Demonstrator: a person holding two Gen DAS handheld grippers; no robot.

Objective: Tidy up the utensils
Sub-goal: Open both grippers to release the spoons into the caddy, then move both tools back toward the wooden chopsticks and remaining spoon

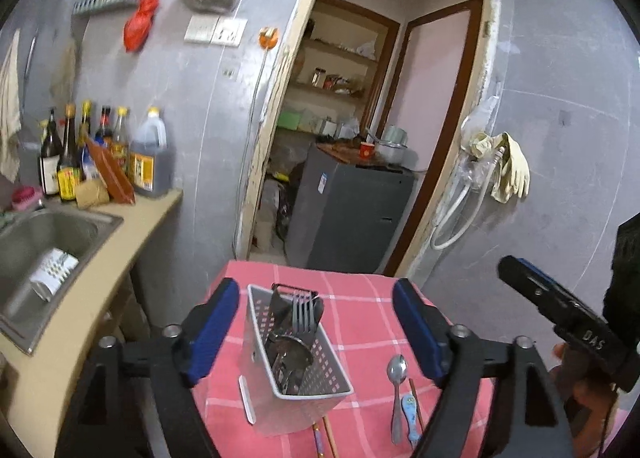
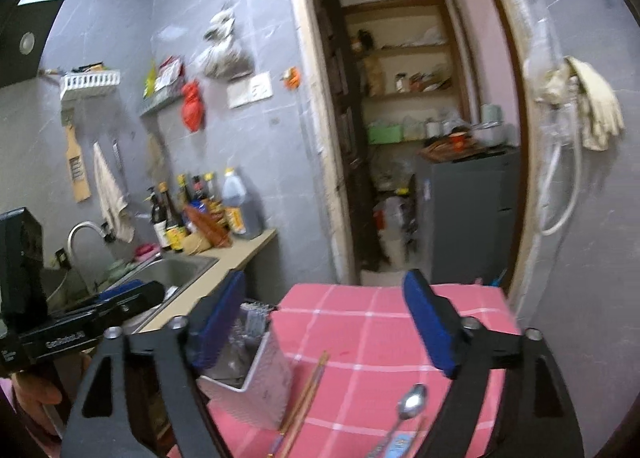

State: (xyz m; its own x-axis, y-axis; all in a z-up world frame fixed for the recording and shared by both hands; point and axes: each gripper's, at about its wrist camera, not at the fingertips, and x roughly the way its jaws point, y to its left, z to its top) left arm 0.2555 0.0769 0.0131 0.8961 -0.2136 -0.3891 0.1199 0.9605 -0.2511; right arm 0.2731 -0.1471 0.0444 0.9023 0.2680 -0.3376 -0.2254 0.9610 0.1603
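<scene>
Left gripper [image 1: 316, 326] fingers wide apart, hovering over the utensil basket [image 1: 294, 358] on the pink checked counter [image 1: 360, 322]. Basket upright, holding fork [image 1: 304, 312] and dark utensils. Metal spoon [image 1: 397, 382] and chopsticks [image 2: 306, 394] lying beside basket. Right gripper [image 2: 326, 328] fingers apart, empty.

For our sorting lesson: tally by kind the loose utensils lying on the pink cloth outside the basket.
Metal spoon: 1
Blue-handled utensil: 1
Chopsticks: 3 (two by the basket, one beside the spoon)
Total: 5
</scene>
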